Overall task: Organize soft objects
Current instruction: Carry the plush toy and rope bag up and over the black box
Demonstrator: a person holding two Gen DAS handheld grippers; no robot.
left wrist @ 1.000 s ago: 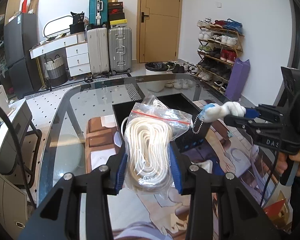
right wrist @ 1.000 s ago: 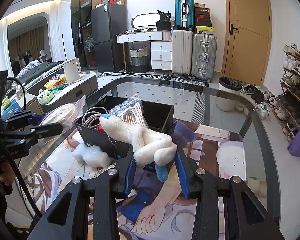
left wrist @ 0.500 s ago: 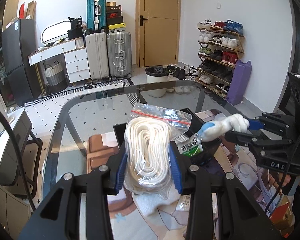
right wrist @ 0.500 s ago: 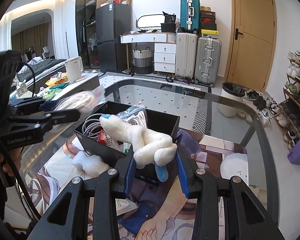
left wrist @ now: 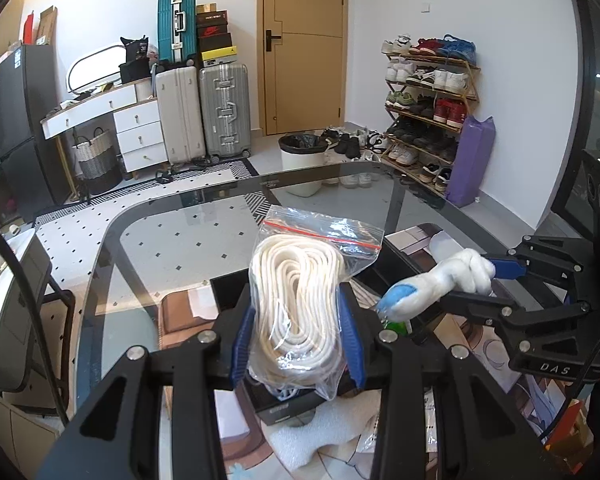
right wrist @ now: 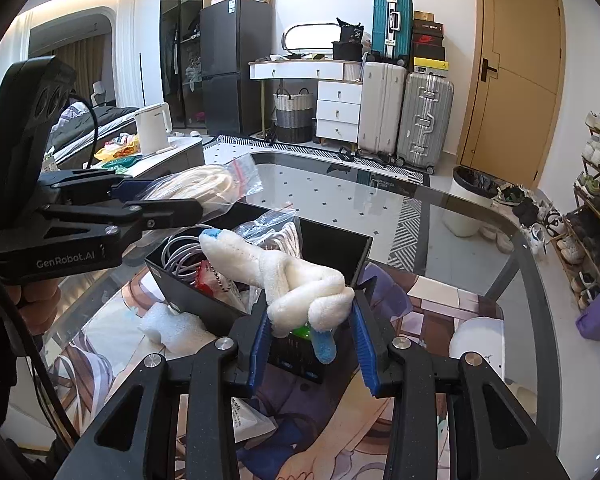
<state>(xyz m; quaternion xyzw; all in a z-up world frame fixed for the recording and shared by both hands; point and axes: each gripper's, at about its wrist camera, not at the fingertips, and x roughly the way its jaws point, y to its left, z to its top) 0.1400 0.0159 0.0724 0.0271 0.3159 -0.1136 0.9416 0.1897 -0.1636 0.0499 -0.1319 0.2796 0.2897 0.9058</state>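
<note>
Both your hands are loaded and raised over the black bin point(right wrist: 260, 276). Your left gripper point(left wrist: 298, 332) pinches a zip bag of coiled white rope point(left wrist: 300, 296) between its blue pads, the bag upright, its red-striped seal at twelve o'clock from the pads and its lower end hanging just above the bin's near rim. Your right gripper point(right wrist: 312, 332) clamps a knotted white plush toy point(right wrist: 284, 276) by its bulky end; the blue-tipped limb points out toward ten o'clock, over the bin's open top. In the left wrist view the same toy sits at three o'clock from the rope bag, the two near each other but apart. Already inside the bin: a grey cable coil point(right wrist: 178, 250) at the far left corner, another clear bag point(right wrist: 272, 228) toward the back, a beaded chain point(right wrist: 222, 280) and something red beside it; whether these are sorted or merely dropped in, you cannot tell. Still out on the glass table point(left wrist: 172, 248): a white foam piece point(right wrist: 170, 326) lying on the printed mat point(right wrist: 428, 292), touching or just beside the bin's outer wall at eight o'clock from the toy, plus a flat packet near the bottom edge of the right view, too cropped to identify. Judgement: the job looks past halfway. Two items are in the air and not yet released, and at least the foam piece is left to collect. The bin is filling, so the rope bag may need to go in flat.
</note>
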